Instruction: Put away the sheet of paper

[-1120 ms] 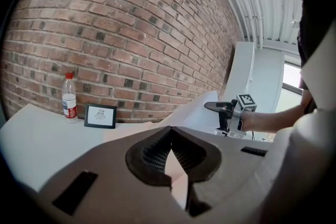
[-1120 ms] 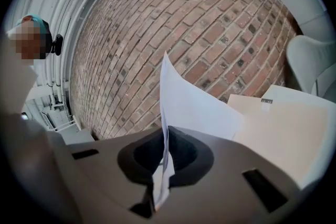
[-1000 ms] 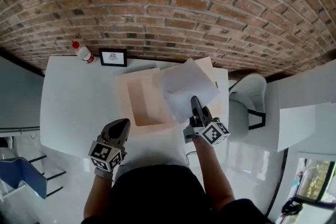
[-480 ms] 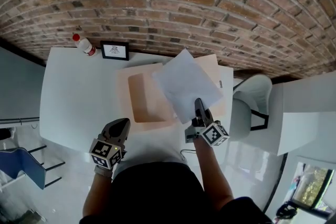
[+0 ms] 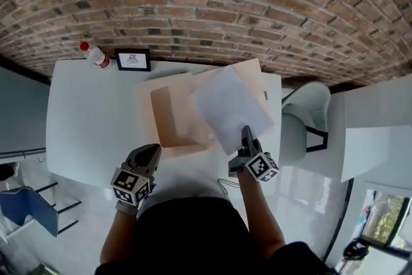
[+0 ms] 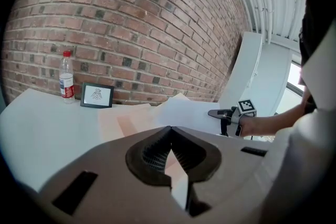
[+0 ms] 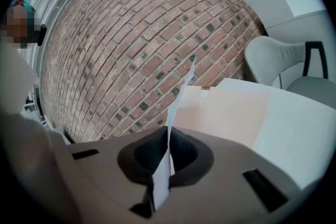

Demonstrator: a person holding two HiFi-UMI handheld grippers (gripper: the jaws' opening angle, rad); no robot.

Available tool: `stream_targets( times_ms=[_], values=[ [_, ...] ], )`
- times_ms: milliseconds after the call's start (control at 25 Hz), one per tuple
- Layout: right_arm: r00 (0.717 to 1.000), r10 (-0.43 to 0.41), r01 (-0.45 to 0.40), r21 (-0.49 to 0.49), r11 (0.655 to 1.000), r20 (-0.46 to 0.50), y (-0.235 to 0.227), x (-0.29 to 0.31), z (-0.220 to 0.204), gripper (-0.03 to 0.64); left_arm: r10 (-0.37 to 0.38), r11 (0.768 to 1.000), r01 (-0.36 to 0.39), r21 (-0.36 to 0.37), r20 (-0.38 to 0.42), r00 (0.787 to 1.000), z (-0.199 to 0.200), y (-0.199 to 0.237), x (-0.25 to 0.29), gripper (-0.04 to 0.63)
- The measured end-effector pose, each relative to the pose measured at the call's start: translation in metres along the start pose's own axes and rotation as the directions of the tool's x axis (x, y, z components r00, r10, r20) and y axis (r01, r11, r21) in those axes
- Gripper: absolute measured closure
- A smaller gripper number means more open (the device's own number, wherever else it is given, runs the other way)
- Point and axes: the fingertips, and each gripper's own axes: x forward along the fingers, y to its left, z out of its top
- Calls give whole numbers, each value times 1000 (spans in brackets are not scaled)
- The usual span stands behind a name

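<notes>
So here's where we're at: our right gripper (image 5: 244, 132) has its jaws pinched tight on the near edge of the white sheet of paper (image 5: 226, 106). In the right gripper view the sheet runs edge-on straight up out of the pinch. From the head view, the paper is held out ahead of the gripper, over the right half of the pale peach cardboard folder (image 5: 168, 114) that lies open on the white rectangular table (image 5: 90, 119). We honestly can't tell whether the far edge of the sheet touches the folder or just floats over it.

The folder has a darker, sunken rectangle on its left half. Its lighter flap is spread out to the right, mostly under the paper.

Our left gripper (image 5: 153, 150) sits at the near edge of the table, just in front of the folder's left half. Its jaw tips are pressed together with nothing between them.

At the far left corner of the table, against the red brick wall (image 5: 206, 3), there's a clear plastic bottle with a red cap and red label (image 5: 93, 53). Just beside it stands a small black-framed picture (image 5: 132, 60). A white moulded chair (image 5: 304, 118) stands off the right end of the table.
</notes>
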Motion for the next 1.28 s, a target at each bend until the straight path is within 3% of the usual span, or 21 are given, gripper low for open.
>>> stream_targets(
  times_ms=[600,1040,1280],
  values=[
    [976,-216,215,32,976,35,-64,-34,-4,608,-9,1000,8,-11,-62,998,-19,2,9,592],
    [966,-258,256,58,965,28,-82,-12,-12,607,-22,1000,21,-8,-97,995,-24,0,25,592],
    [973,-228,226,73,971,24,-68,5,-15,609,-19,1000,18,-6,-103,995,-22,2,29,592]
  ],
)
